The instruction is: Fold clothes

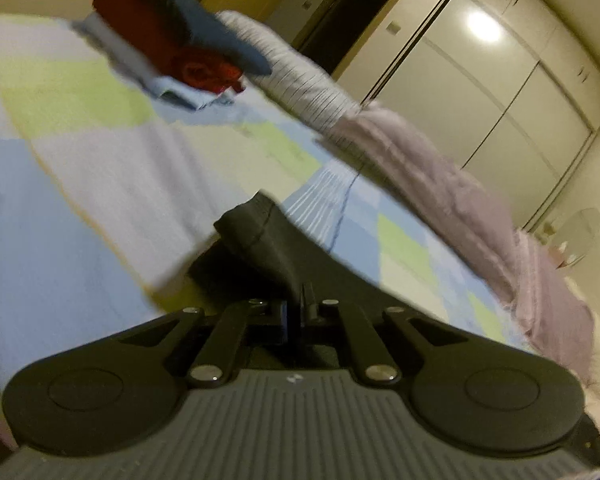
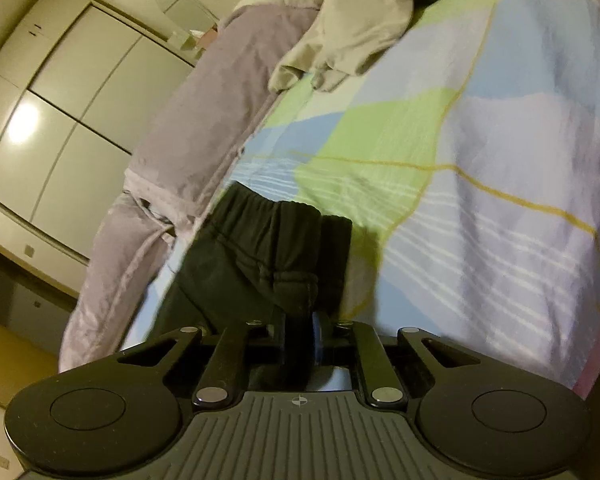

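A black garment with an elastic waistband (image 2: 260, 248) hangs over the bed, held by both grippers. My left gripper (image 1: 298, 310) is shut on one part of the black garment (image 1: 260, 240), which rises from its jaws. My right gripper (image 2: 300, 332) is shut on the waistband edge; the cloth bunches between its jaws. The garment is lifted a little above the checked bedspread (image 2: 480, 160). The fingertips of both grippers are hidden by the cloth.
A pile of folded clothes, red (image 1: 148, 32) and blue, sits at the far end of the bed (image 1: 80, 140). A striped pillow (image 1: 296, 76), a lilac blanket (image 1: 460, 192) and a cream garment (image 2: 352, 24) lie along the bed's side. White wardrobes (image 1: 500, 92) stand behind.
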`<state>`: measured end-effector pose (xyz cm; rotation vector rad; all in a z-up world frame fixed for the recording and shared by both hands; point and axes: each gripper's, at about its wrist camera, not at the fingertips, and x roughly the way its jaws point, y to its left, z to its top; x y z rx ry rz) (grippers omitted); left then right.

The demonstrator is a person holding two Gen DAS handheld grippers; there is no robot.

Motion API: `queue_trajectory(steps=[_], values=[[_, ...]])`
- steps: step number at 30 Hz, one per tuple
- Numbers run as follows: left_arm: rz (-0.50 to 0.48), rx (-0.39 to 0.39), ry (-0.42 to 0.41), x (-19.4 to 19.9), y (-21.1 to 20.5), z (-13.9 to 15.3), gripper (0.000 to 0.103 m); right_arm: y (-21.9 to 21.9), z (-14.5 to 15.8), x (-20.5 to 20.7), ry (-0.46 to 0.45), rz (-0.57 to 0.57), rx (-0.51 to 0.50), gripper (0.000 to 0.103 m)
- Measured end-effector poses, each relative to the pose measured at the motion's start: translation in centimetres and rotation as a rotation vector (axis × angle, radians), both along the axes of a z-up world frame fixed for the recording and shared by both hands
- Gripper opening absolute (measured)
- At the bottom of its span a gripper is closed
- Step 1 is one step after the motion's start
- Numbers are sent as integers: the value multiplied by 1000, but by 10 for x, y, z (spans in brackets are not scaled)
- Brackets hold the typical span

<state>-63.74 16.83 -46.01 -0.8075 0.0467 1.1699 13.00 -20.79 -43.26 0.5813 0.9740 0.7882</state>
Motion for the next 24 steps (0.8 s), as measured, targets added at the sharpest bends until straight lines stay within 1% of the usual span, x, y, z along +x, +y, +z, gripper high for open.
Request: queue_trajectory(steps=[1, 2, 4, 5, 8, 10, 11, 12, 17, 20, 21, 23, 24], values=[[-6, 5, 8, 1, 1, 1, 4, 0, 4, 1, -7, 5, 7, 11], [-10, -8, 26, 2, 3, -4, 4, 2, 8, 2, -22, 14, 8, 11], [-16, -35, 62, 6, 6, -14, 6, 5, 7, 3, -32, 19, -8, 11], [-17, -19, 67, 6, 4, -15, 6, 4, 4, 3, -26, 16, -9, 11], [-21, -17, 146, 14, 1, -6, 8, 0, -7, 3, -7, 6, -12, 11], [-41, -21, 217, 20, 1, 5, 11, -2, -12, 2, 5, 0, -15, 17], [-44, -19, 244, 21, -1, 12, 12, -4, -9, 1, 4, -2, -23, 25], [-39, -16, 261, 20, -5, 17, 14, -6, -5, -1, 5, -6, -27, 31], [37, -3, 288, 15, -27, 42, 14, -22, 10, -10, 26, -34, 42, 33], [68, 58, 296, 22, -41, 59, 12, -17, 16, -14, 2, -1, 86, 32], [69, 96, 309, 27, -45, 63, 12, -15, 18, -16, -19, 11, 92, 32], [63, 177, 343, 40, -52, 71, 12, -6, 20, -24, -97, 46, 62, 32], [25, 195, 362, 47, -51, 69, 12, -1, 21, -28, -136, 63, 37, 32]])
